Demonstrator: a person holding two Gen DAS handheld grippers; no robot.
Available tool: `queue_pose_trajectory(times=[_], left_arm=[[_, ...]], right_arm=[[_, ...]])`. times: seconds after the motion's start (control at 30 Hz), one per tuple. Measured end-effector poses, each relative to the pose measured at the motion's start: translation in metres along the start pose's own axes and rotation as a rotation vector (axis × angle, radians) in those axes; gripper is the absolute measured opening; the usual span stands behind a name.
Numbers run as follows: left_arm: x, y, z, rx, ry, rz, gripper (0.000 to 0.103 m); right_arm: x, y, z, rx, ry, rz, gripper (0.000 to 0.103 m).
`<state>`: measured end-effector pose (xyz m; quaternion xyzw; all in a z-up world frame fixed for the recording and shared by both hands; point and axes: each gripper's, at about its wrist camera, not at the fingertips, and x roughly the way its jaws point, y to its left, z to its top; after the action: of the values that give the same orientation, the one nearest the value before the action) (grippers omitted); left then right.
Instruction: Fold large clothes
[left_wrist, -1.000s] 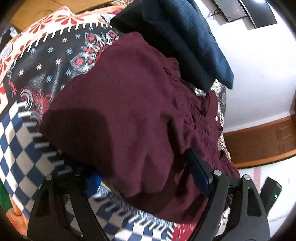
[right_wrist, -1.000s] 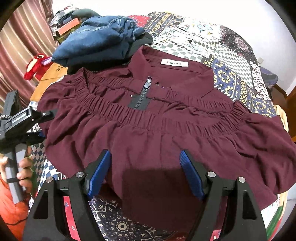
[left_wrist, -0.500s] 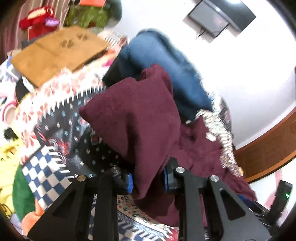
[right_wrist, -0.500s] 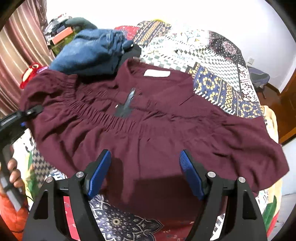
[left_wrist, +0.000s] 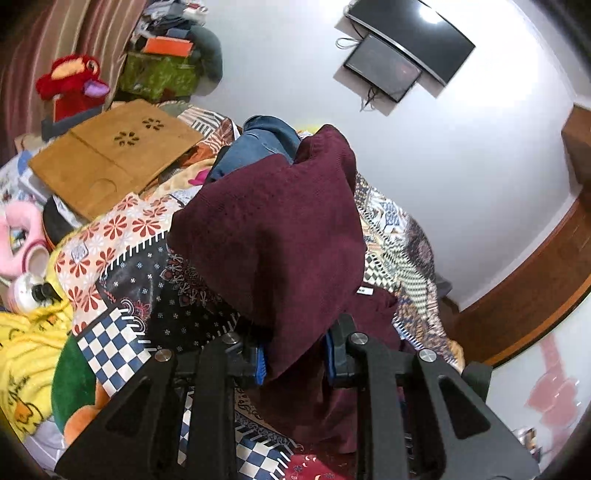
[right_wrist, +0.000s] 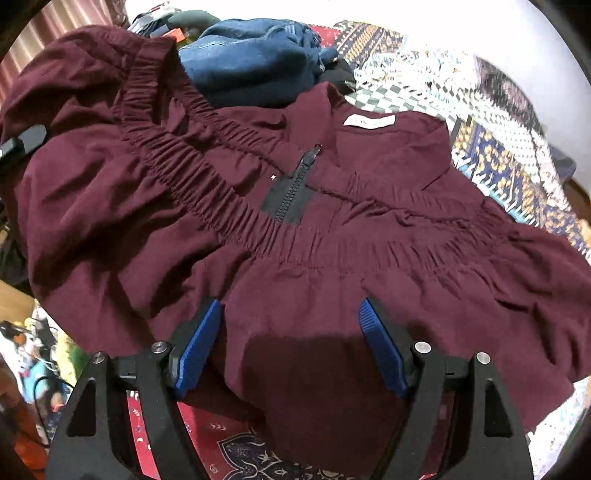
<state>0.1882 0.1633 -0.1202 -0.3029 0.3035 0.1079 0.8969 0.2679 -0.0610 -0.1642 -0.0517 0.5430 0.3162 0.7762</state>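
Your left gripper (left_wrist: 293, 356) is pinching a fold of the maroon top (left_wrist: 273, 236); the blue pads press the cloth from both sides and the cloth stands up in a peak above the jaws. Your right gripper (right_wrist: 290, 345) is spread wide over the lower part of the top (right_wrist: 295, 229), pads apart, nothing clamped; whether the pads touch the cloth cannot be told. The top lies on the quilt (right_wrist: 517, 162), its side by your left gripper raised, zip (right_wrist: 295, 184) and label (right_wrist: 367, 121) facing up. Denim pile (right_wrist: 255, 59) sits just beyond the collar, touching the top's far edge. Beyond the quilt, a green box (left_wrist: 159, 74) holds an orange item and loose clutter. Wooden board (left_wrist: 114, 155) lies on the bedding beside the quilt. Bare quilt shows past the collar side, toward the wall (left_wrist: 461, 155)
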Motion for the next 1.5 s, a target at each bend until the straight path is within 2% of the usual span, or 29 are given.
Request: queue_pose_trajectory(times=[0.1, 0.2, 0.33, 0.53, 0.63, 0.67, 0.73, 0.8, 0.97, 1.1, 1.2, 1.23, 1.33, 1.43, 1.5], left_arm=[[0.004, -0.012, 0.001, 0.015, -0.010, 0.002, 0.023], [0.003, -0.033, 0.004, 0.061, -0.026, -0.004, 0.023], [0.010, -0.078, 0.008, 0.131, -0.045, -0.026, 0.022], [0.041, -0.175, -0.002, 0.269, -0.032, -0.106, 0.022], [0.067, -0.229, -0.027, 0.394, -0.021, -0.103, 0.023], [0.081, -0.251, -0.044, 0.465, -0.006, -0.093, 0.023], [0.099, -0.273, -0.069, 0.550, 0.035, -0.082, 0.023], [0.119, -0.294, -0.102, 0.637, 0.108, -0.078, 0.022], [0.144, -0.317, -0.169, 0.798, 0.297, -0.118, 0.023], [0.138, -0.325, -0.195, 0.962, 0.302, -0.103, 0.030], [0.129, -0.314, -0.185, 0.954, 0.379, -0.181, 0.040], [0.125, -0.311, -0.184, 0.945, 0.399, -0.207, 0.047], [0.105, -0.298, -0.170, 0.907, 0.455, -0.299, 0.052], [0.085, -0.290, -0.160, 0.876, 0.462, -0.328, 0.057], [0.076, -0.280, -0.148, 0.849, 0.432, -0.319, 0.061]], right_arm=[[-0.014, -0.021, 0.003, 0.086, -0.004, 0.097, 0.074], [-0.039, -0.049, -0.001, 0.163, -0.067, 0.116, 0.074], [-0.080, -0.087, -0.014, 0.195, -0.183, -0.003, 0.074], [-0.141, -0.145, -0.043, 0.293, -0.307, -0.137, 0.074], [-0.165, -0.168, -0.061, 0.352, -0.354, -0.194, 0.074], [-0.171, -0.176, -0.065, 0.373, -0.366, -0.208, 0.074], [-0.182, -0.193, -0.078, 0.417, -0.385, -0.232, 0.074], [-0.187, -0.204, -0.087, 0.455, -0.390, -0.248, 0.074], [-0.193, -0.228, -0.106, 0.539, -0.377, -0.262, 0.074], [-0.196, -0.229, -0.115, 0.553, -0.371, -0.246, 0.074], [-0.197, -0.224, -0.108, 0.521, -0.370, -0.257, 0.074], [-0.198, -0.223, -0.110, 0.515, -0.374, -0.256, 0.074], [-0.199, -0.213, -0.100, 0.474, -0.385, -0.241, 0.074], [-0.197, -0.202, -0.086, 0.431, -0.387, -0.226, 0.074], [-0.193, -0.192, -0.074, 0.402, -0.385, -0.183, 0.074]])
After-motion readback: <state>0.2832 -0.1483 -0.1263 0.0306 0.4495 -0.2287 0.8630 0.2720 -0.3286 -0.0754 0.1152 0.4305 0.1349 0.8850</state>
